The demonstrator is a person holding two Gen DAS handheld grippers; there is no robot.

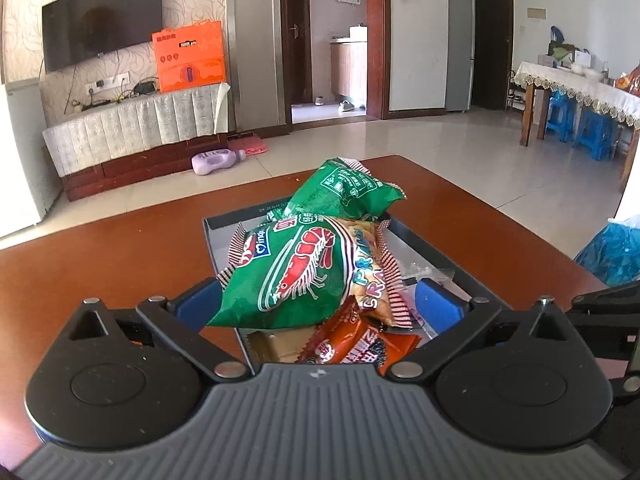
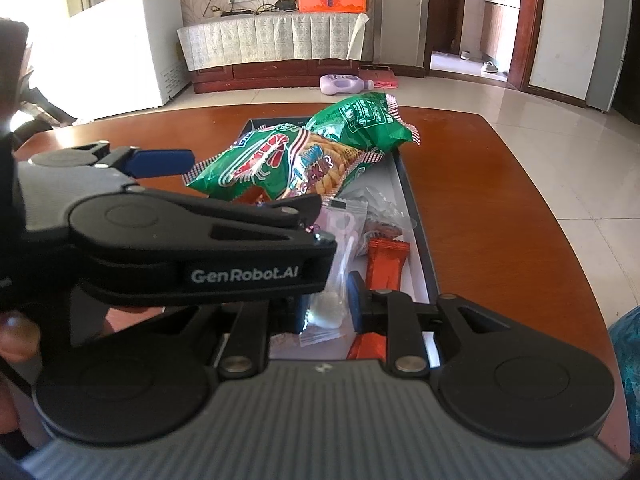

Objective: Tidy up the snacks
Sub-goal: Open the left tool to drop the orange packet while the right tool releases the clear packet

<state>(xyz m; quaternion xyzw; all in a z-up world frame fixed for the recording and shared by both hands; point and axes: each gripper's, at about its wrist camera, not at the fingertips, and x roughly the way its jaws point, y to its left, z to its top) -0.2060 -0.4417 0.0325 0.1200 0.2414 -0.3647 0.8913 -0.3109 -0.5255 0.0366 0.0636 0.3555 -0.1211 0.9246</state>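
Observation:
A shallow dark box (image 1: 248,213) sits on a red-brown table and holds snack packets. A green prawn-cracker bag (image 1: 296,276) lies on top of the pile, with a second green bag (image 1: 348,188) leaning behind it. My left gripper (image 1: 318,304) is open wide, its blue pads on either side of the front green bag and not pressing it. An orange-red packet (image 1: 352,348) lies under that bag. In the right wrist view my right gripper (image 2: 330,306) is shut on a small clear plastic packet (image 2: 326,320) over the box's near end, beside an orange-red packet (image 2: 386,264).
The table (image 1: 100,264) ends just beyond the box, with tiled floor past it. A blue plastic bag (image 1: 612,252) is off the table's right side. The left gripper's body (image 2: 180,240) and a hand (image 2: 16,340) fill the left of the right wrist view.

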